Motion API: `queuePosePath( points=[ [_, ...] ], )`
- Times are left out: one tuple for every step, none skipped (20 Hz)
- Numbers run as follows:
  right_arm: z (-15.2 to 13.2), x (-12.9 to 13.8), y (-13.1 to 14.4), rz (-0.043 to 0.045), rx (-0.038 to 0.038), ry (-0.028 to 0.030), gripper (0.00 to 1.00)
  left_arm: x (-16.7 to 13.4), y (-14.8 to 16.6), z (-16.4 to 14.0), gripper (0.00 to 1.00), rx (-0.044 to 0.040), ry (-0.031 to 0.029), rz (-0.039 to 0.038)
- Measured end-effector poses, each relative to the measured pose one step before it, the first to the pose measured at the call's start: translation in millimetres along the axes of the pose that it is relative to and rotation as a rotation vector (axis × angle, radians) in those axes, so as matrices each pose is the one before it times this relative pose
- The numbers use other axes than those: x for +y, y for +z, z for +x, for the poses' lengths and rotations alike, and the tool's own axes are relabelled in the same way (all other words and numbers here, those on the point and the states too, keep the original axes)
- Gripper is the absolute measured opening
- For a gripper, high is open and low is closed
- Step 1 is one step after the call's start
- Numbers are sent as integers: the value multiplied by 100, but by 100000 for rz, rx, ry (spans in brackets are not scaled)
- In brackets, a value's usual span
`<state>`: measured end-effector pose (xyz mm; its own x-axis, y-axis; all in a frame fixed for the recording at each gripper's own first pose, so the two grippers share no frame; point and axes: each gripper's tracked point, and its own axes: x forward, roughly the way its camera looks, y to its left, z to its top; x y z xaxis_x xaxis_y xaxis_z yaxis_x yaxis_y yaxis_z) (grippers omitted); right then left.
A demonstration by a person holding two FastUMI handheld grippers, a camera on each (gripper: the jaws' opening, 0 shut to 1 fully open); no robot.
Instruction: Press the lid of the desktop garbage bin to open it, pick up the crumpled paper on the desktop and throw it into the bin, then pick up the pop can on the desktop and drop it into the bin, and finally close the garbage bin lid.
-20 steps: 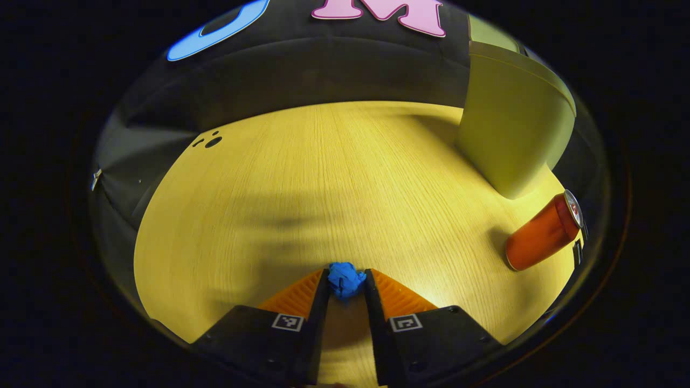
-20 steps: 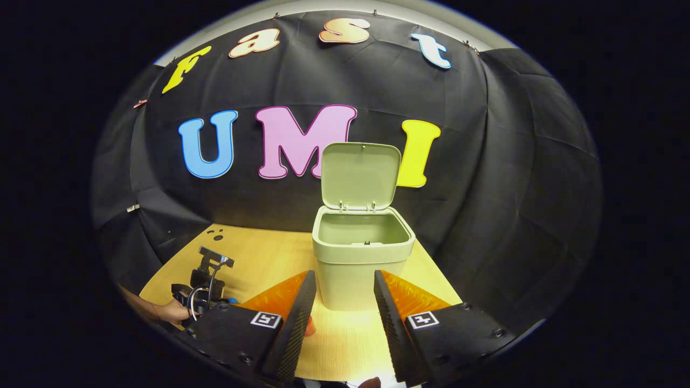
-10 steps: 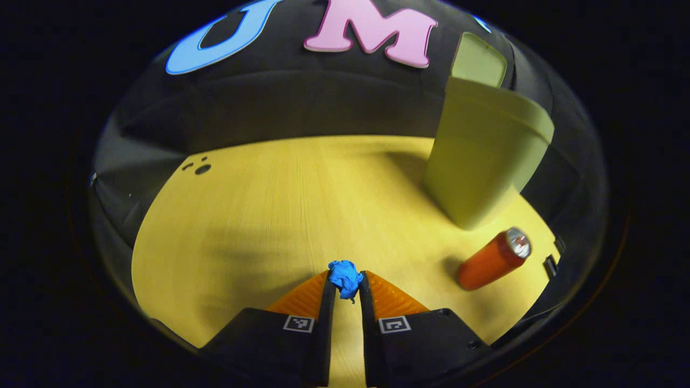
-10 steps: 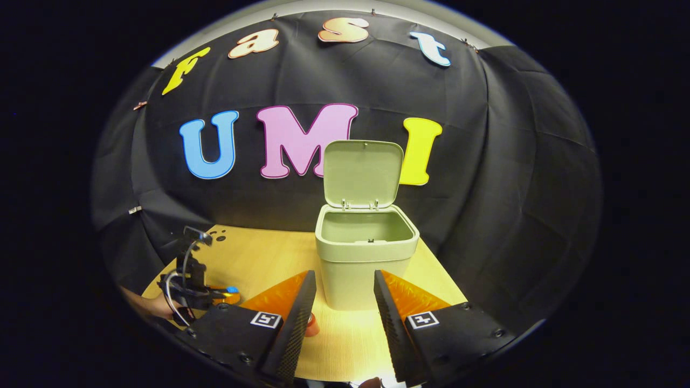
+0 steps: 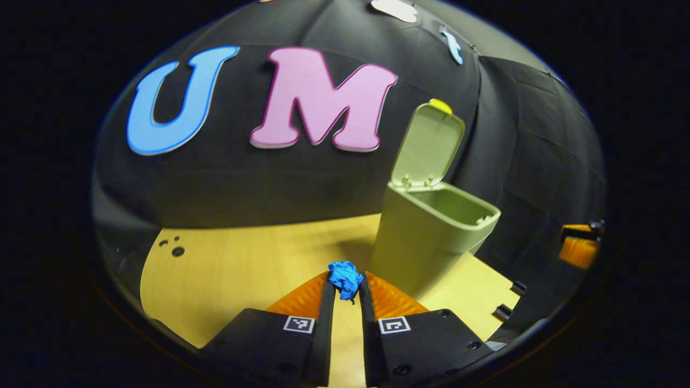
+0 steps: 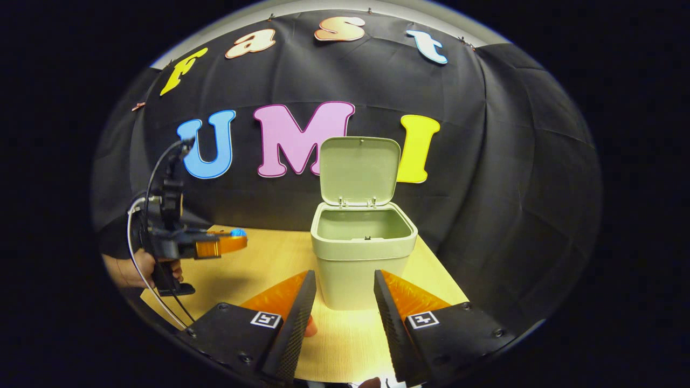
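Pinching one crumpled blue paper ball [image 5: 345, 277] between its ridged fingers, the left gripper [image 6: 226, 243] hangs above the pale wood-grain desktop [image 6: 269, 258]. One smooth sage-green plastic bin [image 6: 362, 253] stands right of it, its hinged lid [image 6: 359, 170] upright. Nearest, the right gripper [image 6: 339, 302] stays spread wide, empty.

Left gripper [image 5: 345, 285]: jaws clamped on blue crumpled paper [image 5: 345, 278], above desk [image 5: 242, 264].
Bin [image 5: 431, 237]: right of paper, lid [image 5: 428, 144] up.
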<state>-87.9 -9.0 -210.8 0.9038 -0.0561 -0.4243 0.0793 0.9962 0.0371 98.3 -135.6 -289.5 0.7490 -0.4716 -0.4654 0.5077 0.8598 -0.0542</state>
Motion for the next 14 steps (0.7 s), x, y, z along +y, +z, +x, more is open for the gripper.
queuePosePath(
  points=[
    [36,-254,-75,499,75,-579,70,-1207,1337,540,29,-2688,-2878,721],
    [-99,-327,5,340,-2,-657,70,-1196,1462,387,29,-2309,-2625,957],
    [-108,-330,42,182,-181,-746,70,-1152,1622,445,29,-2294,-2485,1203],
    [38,-222,0,173,-204,-639,70,-1013,1155,693,29,-2002,-2153,1027],
    [12,-265,-60,76,-29,-637,70,-929,1153,610,29,-1565,-2235,1004],
    [-183,-326,-75,178,60,-686,70,-1003,857,628,29,-1186,-2052,1295],
    [-129,-271,31,375,-86,-624,70,-795,686,688,29,-615,-1769,1333],
    [-62,-240,-51,407,-44,-559,70,-697,394,814,27,-332,-1667,1181],
    [-27,-244,15,262,-86,-688,70,-625,263,813,29,461,-1419,877],
    [-85,-218,10,199,-168,-572,70,-628,-91,812,29,593,-877,708],
    [-152,-155,-75,116,-67,-457,70,-408,33,598,29,564,-715,552],
    [-122,-175,-108,49,97,-392,70,-532,-44,837,29,611,-775,376],
    [-91,-207,-69,9,127,-406,70,-383,-167,771,29,1059,-907,9],
    [-86,-230,-101,151,126,-287,70,-251,-357,761,29,1309,-854,-321]
  ],
)
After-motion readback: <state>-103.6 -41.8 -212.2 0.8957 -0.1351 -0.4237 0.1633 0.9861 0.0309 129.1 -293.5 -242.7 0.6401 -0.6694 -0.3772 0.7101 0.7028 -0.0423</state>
